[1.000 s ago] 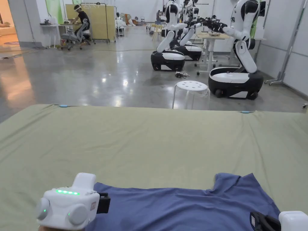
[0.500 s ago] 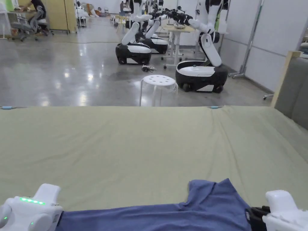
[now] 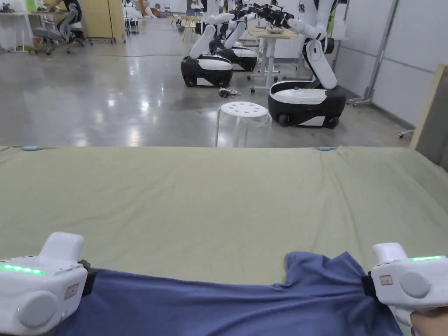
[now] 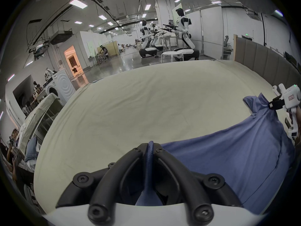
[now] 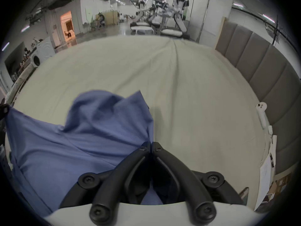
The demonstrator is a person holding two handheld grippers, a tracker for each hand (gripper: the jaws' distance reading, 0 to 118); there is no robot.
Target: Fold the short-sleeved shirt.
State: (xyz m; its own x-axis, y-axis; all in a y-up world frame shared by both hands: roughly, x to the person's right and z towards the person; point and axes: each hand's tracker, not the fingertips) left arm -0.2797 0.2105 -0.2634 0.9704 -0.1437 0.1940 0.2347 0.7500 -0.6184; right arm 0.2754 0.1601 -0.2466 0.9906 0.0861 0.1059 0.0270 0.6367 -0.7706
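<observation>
shirt (image 3: 227, 306) — lying at the bed's (image 3: 218, 197) near edge, now being pulled taut | left hand-held gripper (image 4: 150, 148) clamping its left end | right hand-held gripper (image 5: 150, 145) clamping its right end, sleeve bunching | grippers spreading wider than a second ago — likely flattening before folding

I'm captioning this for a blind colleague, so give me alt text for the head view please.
Two white handheld grippers, the left gripper and the right gripper, hold a blue short-sleeved shirt stretched between them over a pale green sheet-covered bed. Beyond the bed stand a white round stool and white-and-black wheeled robots on a shiny grey floor.
</observation>
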